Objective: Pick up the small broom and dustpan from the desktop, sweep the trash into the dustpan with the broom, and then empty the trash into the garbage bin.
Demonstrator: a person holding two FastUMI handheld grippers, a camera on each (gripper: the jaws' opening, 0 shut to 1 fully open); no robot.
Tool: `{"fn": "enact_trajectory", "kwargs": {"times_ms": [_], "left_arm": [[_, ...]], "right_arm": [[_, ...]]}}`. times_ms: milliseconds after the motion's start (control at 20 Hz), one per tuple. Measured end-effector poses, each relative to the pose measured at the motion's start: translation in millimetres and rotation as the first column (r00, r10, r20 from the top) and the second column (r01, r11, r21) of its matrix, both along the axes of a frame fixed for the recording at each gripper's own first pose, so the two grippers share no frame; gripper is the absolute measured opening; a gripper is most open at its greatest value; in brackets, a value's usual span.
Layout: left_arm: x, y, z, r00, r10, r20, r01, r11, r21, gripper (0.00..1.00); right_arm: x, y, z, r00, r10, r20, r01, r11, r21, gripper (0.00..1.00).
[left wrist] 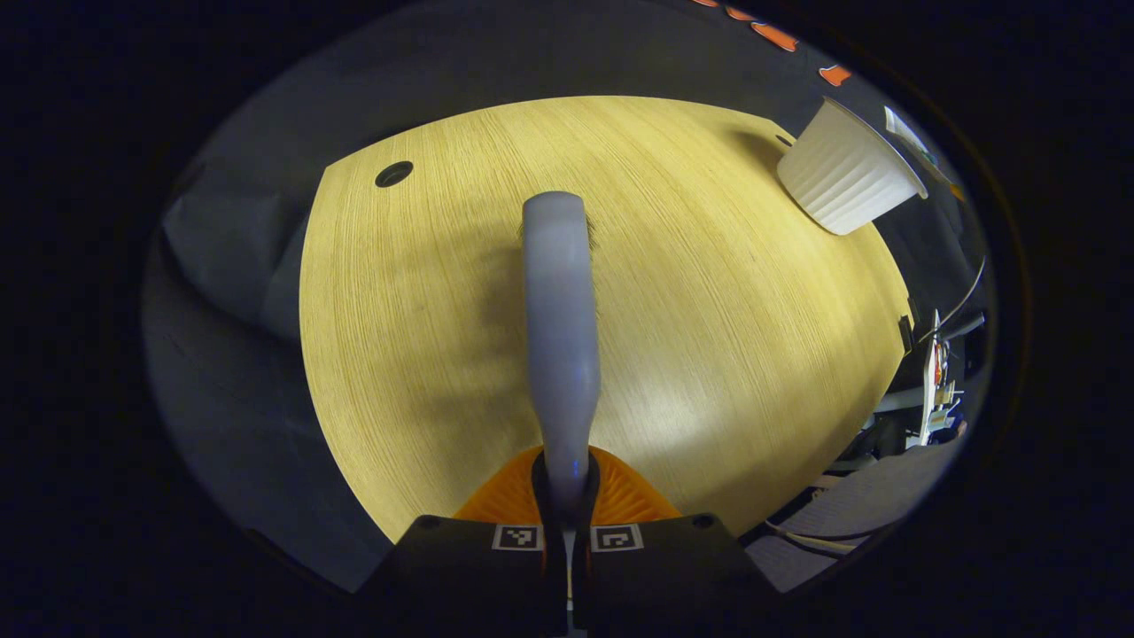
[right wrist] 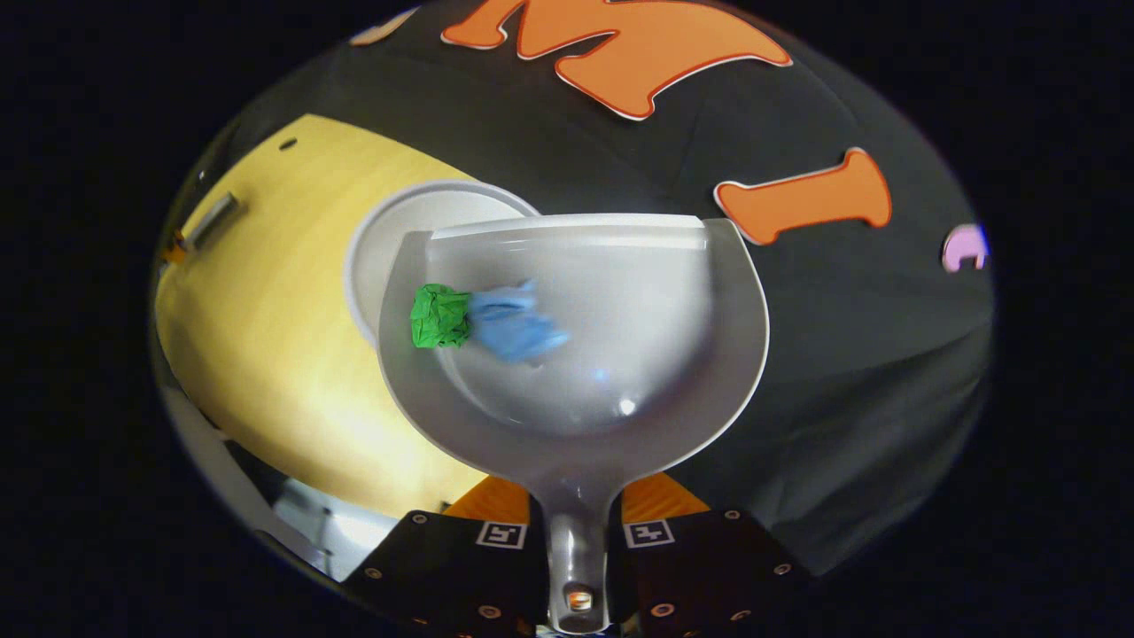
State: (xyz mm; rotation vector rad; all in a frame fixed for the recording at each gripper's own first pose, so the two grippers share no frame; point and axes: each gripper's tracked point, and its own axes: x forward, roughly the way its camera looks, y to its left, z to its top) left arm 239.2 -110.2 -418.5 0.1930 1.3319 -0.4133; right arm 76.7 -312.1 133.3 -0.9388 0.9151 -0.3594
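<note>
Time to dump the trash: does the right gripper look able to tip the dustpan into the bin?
Probably yes: the dustpan, in the right gripper, hangs near the bin, with nothing between.

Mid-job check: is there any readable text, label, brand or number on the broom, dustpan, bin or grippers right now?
None that can be read.
Broom handle: plain, no print.
Dustpan: plain, no print.
Garbage bin: ribbed wall, no print.
Left gripper and right gripper: square coded markers, no words.
Sheet behind the bin: too small and blurred.
</note>
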Motion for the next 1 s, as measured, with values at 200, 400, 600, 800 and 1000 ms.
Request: {"fn": "enact_trajectory", "kwargs": {"times_ms": [200,400,600,800,1000], "left_arm": [[0.0,-4.2,-8.7,1.0,0.013,-0.002,-0.013,1.0,0.006,0.06],[4.1,-6.5,-11.1,1.0,0.019,-0.001,-0.019,1.0,0.008,0.06],[3.5,-2.9,-9.1,1.0,0.021,-0.003,-0.021,1.0,0.006,0.05],[4.2,4.6,-7.1,1.0,0.02,-0.001,-0.02,1.0,-0.006,0.05],[3.2,-2.3,-5.2,1.0,0.021,0.003,-0.021,1.0,0.001,0.06]], "right_arm": [[17.6,-9.9,29.9,0.997,0.032,-0.063,-0.047,0.968,-0.245,0.25],[25.3,-5.4,33.5,0.986,0.061,-0.158,-0.118,0.917,-0.38,0.25],[30.6,10.1,30.1,0.989,0.071,-0.132,-0.109,0.945,-0.309,0.25],[28.7,16.6,15.0,0.996,0.047,-0.079,-0.058,0.988,-0.146,0.25],[27.2,37.3,6.7,0.998,0.06,-0.014,-0.06,0.998,0.021,0.25]]}}
